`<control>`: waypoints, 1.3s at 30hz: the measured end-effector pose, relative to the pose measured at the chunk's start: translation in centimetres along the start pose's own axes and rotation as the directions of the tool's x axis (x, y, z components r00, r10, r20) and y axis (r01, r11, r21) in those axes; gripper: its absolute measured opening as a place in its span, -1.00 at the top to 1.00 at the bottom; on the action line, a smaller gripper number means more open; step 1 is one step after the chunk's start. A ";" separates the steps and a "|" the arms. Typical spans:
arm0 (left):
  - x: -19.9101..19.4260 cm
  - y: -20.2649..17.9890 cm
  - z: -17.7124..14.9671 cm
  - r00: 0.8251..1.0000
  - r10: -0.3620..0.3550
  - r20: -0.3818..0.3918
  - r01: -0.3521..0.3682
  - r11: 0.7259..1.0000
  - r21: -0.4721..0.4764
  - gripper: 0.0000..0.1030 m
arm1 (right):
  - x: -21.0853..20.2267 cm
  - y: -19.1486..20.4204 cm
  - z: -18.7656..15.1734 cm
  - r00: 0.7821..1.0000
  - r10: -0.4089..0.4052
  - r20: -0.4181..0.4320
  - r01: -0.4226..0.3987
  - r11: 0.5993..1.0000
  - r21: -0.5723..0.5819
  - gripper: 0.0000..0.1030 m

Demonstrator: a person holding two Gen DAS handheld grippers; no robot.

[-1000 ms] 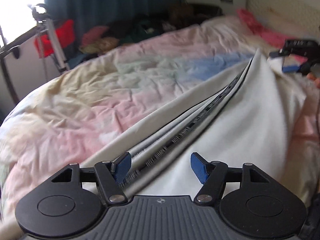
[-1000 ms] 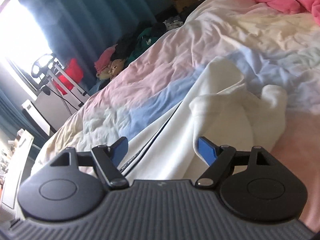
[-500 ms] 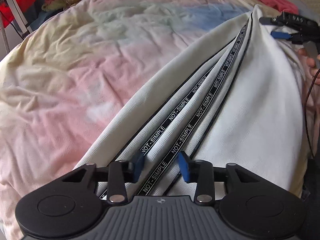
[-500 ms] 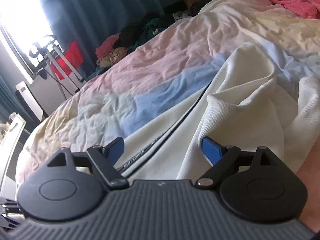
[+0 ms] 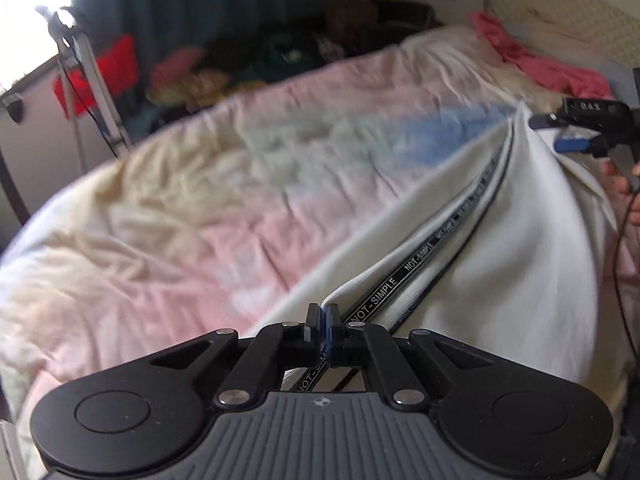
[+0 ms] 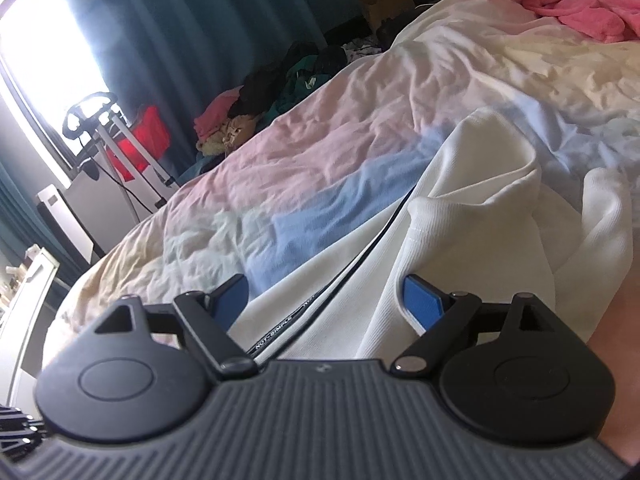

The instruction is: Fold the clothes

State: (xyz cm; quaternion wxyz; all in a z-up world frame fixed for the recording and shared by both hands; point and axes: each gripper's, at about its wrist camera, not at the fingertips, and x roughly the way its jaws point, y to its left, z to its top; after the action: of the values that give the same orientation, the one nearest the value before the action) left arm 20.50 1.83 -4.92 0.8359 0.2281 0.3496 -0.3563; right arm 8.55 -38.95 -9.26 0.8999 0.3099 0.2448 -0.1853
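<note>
A white garment [image 5: 516,248] with black "NOT-SIMPLE" lettered stripes lies stretched along the near side of a pastel quilt [image 5: 224,200]. My left gripper [image 5: 323,320] is shut on the garment's near striped edge and lifts it slightly. In the right wrist view the garment [image 6: 472,248] bunches into folds between the pads. My right gripper [image 6: 324,300] is open over it, one blue pad [image 6: 422,300] beside a raised fold. The right gripper also shows at the far end of the garment in the left wrist view [image 5: 576,132].
A pink garment [image 5: 536,68] lies at the bed's far end, also in the right wrist view [image 6: 568,4]. A pile of clothes [image 6: 280,92] and a stand with a red bag [image 5: 96,76] are beyond the bed by dark curtains.
My left gripper closed on the striped edge of the white garment and raised it. My right gripper stayed open and shifted slightly over the bunched end.
</note>
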 end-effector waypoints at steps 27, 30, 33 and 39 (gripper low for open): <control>-3.8 -5.7 -3.8 0.920 0.390 0.047 -0.320 0.813 -0.487 -0.20 | -1.3 -4.0 2.3 0.997 0.054 0.048 -0.060 0.988 0.143 -0.65; -6.9 -8.7 -5.7 0.920 0.383 0.077 -0.280 0.784 -0.554 -0.37 | -2.3 -5.4 2.6 0.998 0.023 0.055 -0.032 0.985 0.170 -0.56; -8.9 -10.8 -7.9 0.915 0.390 0.102 -0.250 0.746 -0.617 -0.38 | -3.2 -5.9 2.6 0.999 -0.002 0.046 -0.005 0.988 0.152 -0.55; -9.9 -10.9 -10.8 0.920 0.387 0.058 -0.228 0.650 -0.725 -0.38 | -2.0 -4.3 1.8 0.997 -0.056 -0.045 0.055 0.998 -0.019 -0.54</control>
State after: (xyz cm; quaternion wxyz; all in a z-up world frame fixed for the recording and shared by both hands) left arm 2.72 5.94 -6.02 0.9385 -0.0910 0.3256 -0.0696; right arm 5.38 -42.91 -8.93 0.8913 0.2991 0.2755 -0.2007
